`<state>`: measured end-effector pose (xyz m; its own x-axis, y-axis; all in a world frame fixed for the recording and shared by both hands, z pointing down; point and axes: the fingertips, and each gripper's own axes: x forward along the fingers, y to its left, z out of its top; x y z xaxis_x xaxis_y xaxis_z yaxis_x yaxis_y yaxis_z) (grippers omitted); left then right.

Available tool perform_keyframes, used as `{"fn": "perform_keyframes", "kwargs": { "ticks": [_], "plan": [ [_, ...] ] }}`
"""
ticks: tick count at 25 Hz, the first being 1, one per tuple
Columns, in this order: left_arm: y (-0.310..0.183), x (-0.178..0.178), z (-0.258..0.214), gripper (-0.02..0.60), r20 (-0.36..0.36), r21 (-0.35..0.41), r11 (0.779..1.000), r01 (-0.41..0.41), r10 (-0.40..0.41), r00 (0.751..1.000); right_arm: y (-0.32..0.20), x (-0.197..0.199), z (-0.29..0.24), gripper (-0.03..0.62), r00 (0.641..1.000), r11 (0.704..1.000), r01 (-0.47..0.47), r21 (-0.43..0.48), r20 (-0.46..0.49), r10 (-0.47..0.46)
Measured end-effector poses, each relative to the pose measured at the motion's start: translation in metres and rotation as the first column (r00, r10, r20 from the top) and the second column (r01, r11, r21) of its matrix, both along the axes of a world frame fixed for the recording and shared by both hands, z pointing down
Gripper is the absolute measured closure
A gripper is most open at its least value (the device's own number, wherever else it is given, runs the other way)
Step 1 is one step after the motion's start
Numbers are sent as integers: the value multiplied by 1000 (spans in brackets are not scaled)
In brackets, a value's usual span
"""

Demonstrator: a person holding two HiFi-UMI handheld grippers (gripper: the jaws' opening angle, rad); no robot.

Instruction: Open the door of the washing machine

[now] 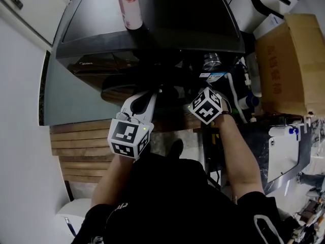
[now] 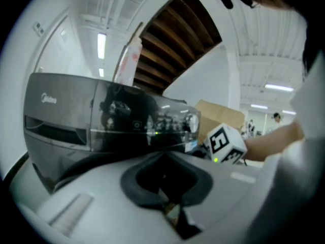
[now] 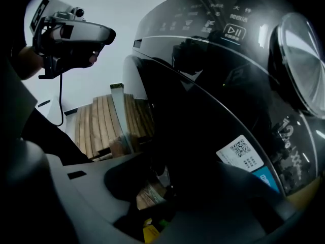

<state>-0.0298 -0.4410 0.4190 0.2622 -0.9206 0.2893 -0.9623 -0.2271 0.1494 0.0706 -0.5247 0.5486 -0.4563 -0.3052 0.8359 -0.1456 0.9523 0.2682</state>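
Note:
The dark grey washing machine [image 1: 152, 19] stands in front of me, its control panel [image 3: 223, 29] above the round dark glass door [image 3: 213, 151]. My right gripper [image 3: 162, 187] points steeply down at the door's left edge. Its jaws stand wide open with the door's rim between them; whether the pads touch it is lost in the dark. In the head view only its marker cube [image 1: 205, 105] shows, the fingers hidden under the machine's front. My left gripper [image 1: 148, 94] hovers level before the door, shut and empty, and its jaws meet in the left gripper view [image 2: 165, 184].
A pink-patterned roll [image 1: 127, 4] stands on the machine's top. A cardboard box [image 1: 289, 65] sits to the right, with hoses and bottles [image 1: 244, 100] between it and the machine. Wooden slats [image 1: 76, 146] cover the floor on the left, by a white wall.

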Motion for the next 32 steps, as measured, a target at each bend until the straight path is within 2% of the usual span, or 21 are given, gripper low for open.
{"fn": "perform_keyframes", "kwargs": {
  "ticks": [2,4,7,9,12,17,22,26,28,32],
  "plan": [
    [4,0,-1,572,-2,2,1000,-4,5,1000,3,2,0,445,1000,1000,-6,-5,-8,6],
    [8,-3,-3,572,-7,8,1000,-6,6,1000,23,9,2,453,1000,998,7,-66,-25,-9],
    [16,-14,-14,572,-30,35,999,9,-8,1000,77,19,6,465,998,983,11,-184,60,0],
    [25,-17,-26,572,-39,63,998,2,1,999,97,20,6,465,991,984,-43,-174,121,65],
    [45,-11,-36,572,-18,89,995,-49,51,999,107,23,5,464,983,983,-127,-132,115,142],
    [83,-14,-21,572,-8,46,992,-120,121,993,137,24,6,459,965,966,-219,-135,114,234],
    [110,-16,-22,572,-9,44,989,-139,139,990,174,21,4,465,943,950,-273,-152,155,296],
    [142,-10,-25,557,-4,67,994,-84,85,996,215,20,3,482,949,956,-228,-187,177,261],
    [158,-6,-22,443,-10,60,998,-34,35,999,236,17,2,490,954,964,-177,-199,205,218],
    [198,8,0,363,-40,-8,998,64,-64,997,285,6,0,507,959,976,-45,-213,264,101]
  ]
}}
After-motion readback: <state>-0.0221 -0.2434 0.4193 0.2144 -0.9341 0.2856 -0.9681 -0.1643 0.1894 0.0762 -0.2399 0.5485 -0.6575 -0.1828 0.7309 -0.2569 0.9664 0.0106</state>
